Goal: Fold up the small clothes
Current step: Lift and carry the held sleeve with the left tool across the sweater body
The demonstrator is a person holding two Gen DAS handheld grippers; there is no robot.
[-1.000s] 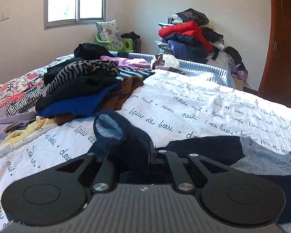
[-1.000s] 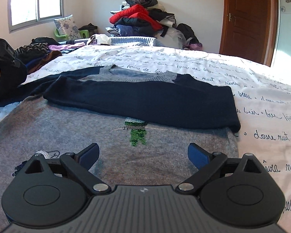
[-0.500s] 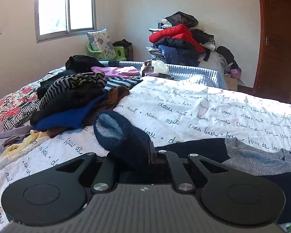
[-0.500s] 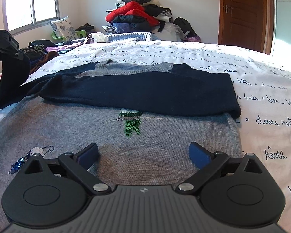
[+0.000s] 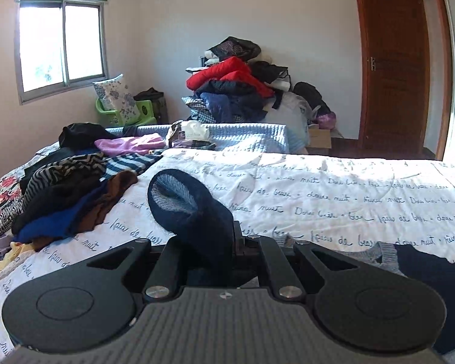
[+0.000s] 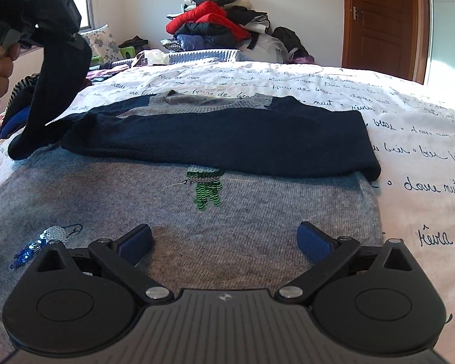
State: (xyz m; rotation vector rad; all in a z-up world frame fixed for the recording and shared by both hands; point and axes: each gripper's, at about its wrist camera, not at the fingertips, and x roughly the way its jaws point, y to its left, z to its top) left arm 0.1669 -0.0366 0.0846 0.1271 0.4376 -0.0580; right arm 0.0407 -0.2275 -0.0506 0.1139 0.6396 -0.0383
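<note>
Clamped in the left gripper (image 5: 215,242) is the cuff of a navy sleeve (image 5: 194,209), whose round opening shows a pale blue-grey knitted lining; in the right wrist view the same gripper (image 6: 54,27) is seen raised at the upper left, with the sleeve (image 6: 51,97) hanging from it in a soft curved tube down to the sweater (image 6: 197,236) on the bed. One sweater is counted, laid flat on the white bedspread (image 6: 424,139), which is printed with dark cursive script. Its body is a fuzzy grey knit, with a ribbed grey collar (image 6: 209,103) at the far side and navy shoulders. The second navy sleeve (image 6: 227,142) is folded straight across the chest as a broad flat band. Two sequin patches are seen on the grey front: a blue and silver one (image 6: 42,242) at the left and a green and silver one (image 6: 206,188) at the centre. Low over the near hem, the right gripper (image 6: 224,239) is spread wide and holds nothing, its two blue ribbed pads (image 6: 314,241) well apart.
</note>
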